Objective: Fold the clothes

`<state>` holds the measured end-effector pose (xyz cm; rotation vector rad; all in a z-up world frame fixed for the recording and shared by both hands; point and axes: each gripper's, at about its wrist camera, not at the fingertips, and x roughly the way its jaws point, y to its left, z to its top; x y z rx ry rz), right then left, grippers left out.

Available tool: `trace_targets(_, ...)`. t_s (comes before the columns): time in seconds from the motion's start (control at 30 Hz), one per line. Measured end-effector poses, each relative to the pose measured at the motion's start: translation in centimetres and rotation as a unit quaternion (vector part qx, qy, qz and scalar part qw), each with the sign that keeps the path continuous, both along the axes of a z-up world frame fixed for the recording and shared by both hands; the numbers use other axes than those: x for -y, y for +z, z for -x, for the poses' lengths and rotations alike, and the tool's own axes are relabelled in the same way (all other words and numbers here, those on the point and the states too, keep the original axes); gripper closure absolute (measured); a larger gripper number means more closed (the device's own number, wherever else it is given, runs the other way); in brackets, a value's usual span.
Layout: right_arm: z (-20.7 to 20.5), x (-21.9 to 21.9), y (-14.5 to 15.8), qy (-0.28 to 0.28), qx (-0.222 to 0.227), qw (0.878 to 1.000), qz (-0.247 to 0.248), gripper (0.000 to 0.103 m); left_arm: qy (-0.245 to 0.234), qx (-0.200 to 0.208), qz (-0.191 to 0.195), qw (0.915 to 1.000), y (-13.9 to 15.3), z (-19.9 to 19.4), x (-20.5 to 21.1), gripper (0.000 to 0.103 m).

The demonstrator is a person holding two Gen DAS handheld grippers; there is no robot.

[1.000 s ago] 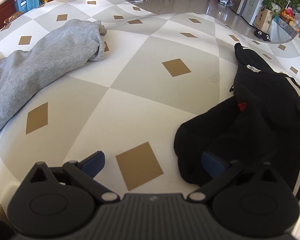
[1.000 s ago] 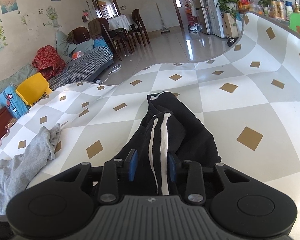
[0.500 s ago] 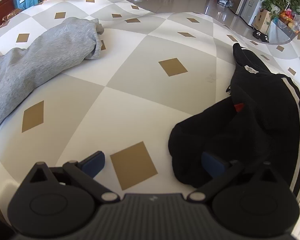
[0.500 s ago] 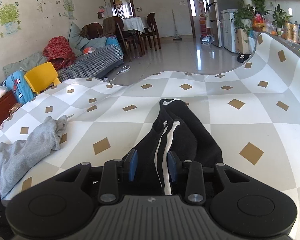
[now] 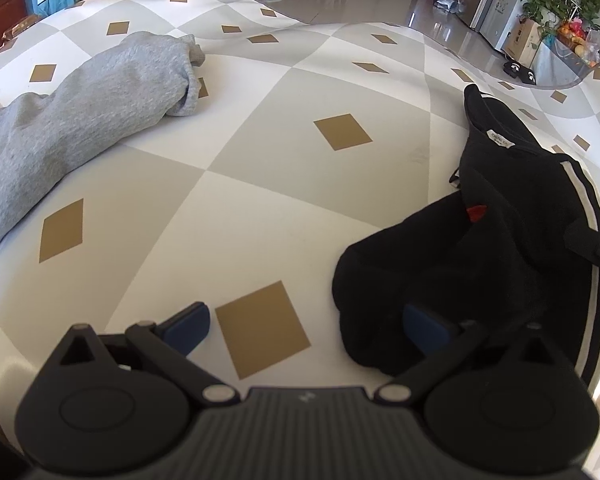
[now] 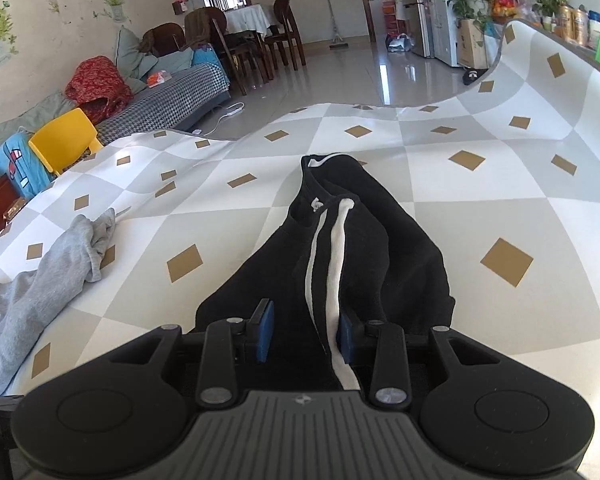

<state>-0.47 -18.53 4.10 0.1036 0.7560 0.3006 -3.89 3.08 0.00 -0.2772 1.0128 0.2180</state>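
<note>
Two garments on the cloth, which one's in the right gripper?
The black garment with white stripes, clamped in the right gripper. The grey garment lies untouched.

Two handheld claws of like build: left claw (image 5: 304,322) and right claw (image 6: 305,334), each with a ribbed dark-grey housing bearing a small pale emblem at centre. Flanked by two round black discs with recessed circles. Black linkage arms pinned by silver screws, triangular cut-outs at the outer corners. Tipped with dark blue pads (image 5: 186,326).
</note>
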Motion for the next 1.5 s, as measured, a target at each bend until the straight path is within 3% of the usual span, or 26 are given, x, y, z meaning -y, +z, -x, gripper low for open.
trace_targets(0.23,-0.2,0.1,-0.6,-0.008,-0.008,1.0,-0.003,0.093,-0.013,-0.001,-0.01,0.9999,0.0,0.3,0.4,0.0)
trace_targets(0.33,0.3,0.0,0.3,-0.006,0.009,1.0,0.001,0.096,-0.017,0.001,-0.015,0.9997,0.2,0.5,0.4,0.0)
trace_targets(0.57,2.4,1.9,5.1,-0.007,0.069,0.996,-0.054,0.097,-0.014,0.011,-0.019,0.9997,0.7,1.0,0.1,0.0)
trace_targets(0.73,3.9,3.5,7.9,-0.033,0.105,0.993,-0.046,0.097,-0.021,0.015,-0.026,0.9993,0.9,1.3,0.3,0.0)
trace_targets(0.87,4.9,5.9,8.8,-0.076,0.103,0.991,-0.043,0.097,-0.025,0.02,-0.026,0.9992,1.1,1.4,0.6,0.0)
trace_targets(1.3,5.8,10.4,6.0,-0.162,0.022,0.986,0.02,0.095,-0.027,0.038,-0.002,0.9989,2.0,1.4,1.3,0.0)
trace_targets(1.43,5.5,10.9,4.5,-0.172,-0.005,0.985,0.019,0.084,-0.041,0.044,-0.005,0.9982,2.4,1.2,2.3,0.0)
trace_targets(1.5,5.6,11.2,4.5,-0.178,-0.003,0.984,0.015,0.072,-0.049,0.047,-0.01,0.9976,2.6,1.0,2.8,0.0)
